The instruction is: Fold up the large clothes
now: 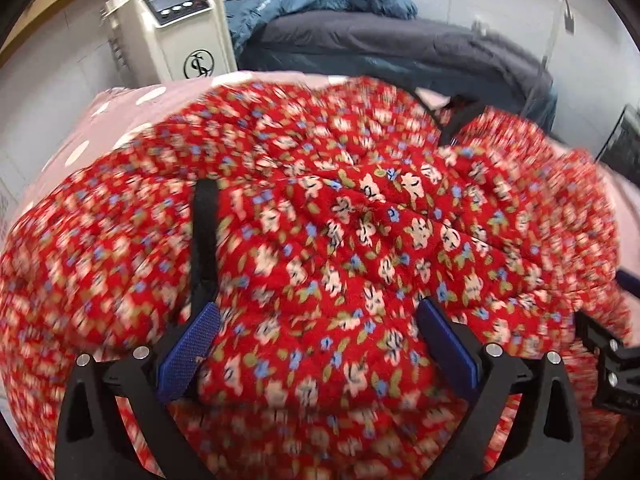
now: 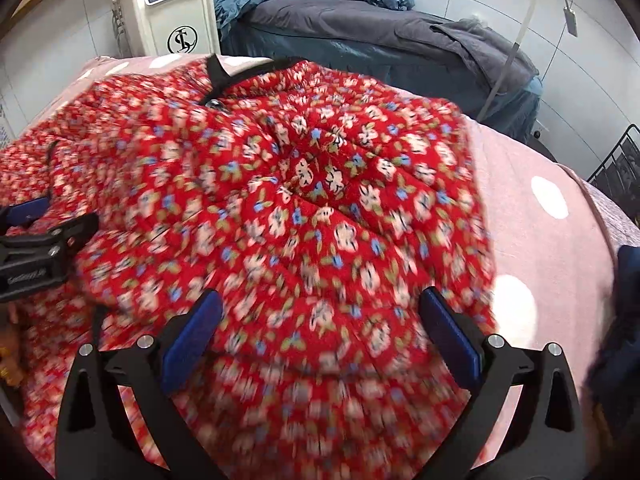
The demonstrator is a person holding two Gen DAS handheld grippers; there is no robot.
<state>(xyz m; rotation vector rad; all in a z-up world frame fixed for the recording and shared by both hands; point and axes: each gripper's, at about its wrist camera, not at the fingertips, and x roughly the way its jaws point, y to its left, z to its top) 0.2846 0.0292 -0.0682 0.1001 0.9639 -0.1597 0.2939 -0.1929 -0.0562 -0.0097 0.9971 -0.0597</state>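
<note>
A large red quilted garment with a small flower print (image 1: 340, 232) lies bunched on a pink bed cover with white dots (image 1: 132, 100). It also fills the right wrist view (image 2: 312, 208), where a black collar trim (image 2: 218, 70) shows at its far edge. My left gripper (image 1: 316, 320) is open just above the garment, holding nothing. My right gripper (image 2: 320, 308) is open above the garment's right part, also empty. The left gripper shows at the left edge of the right wrist view (image 2: 36, 236). The right gripper shows at the right edge of the left wrist view (image 1: 612, 364).
A white machine with a small control panel (image 2: 172, 8) stands behind the bed at the left. A second bed with dark grey and blue bedding (image 2: 360, 28) lies beyond. A white gooseneck lamp (image 2: 560, 4) and a black wire rack (image 2: 620, 160) are at the right.
</note>
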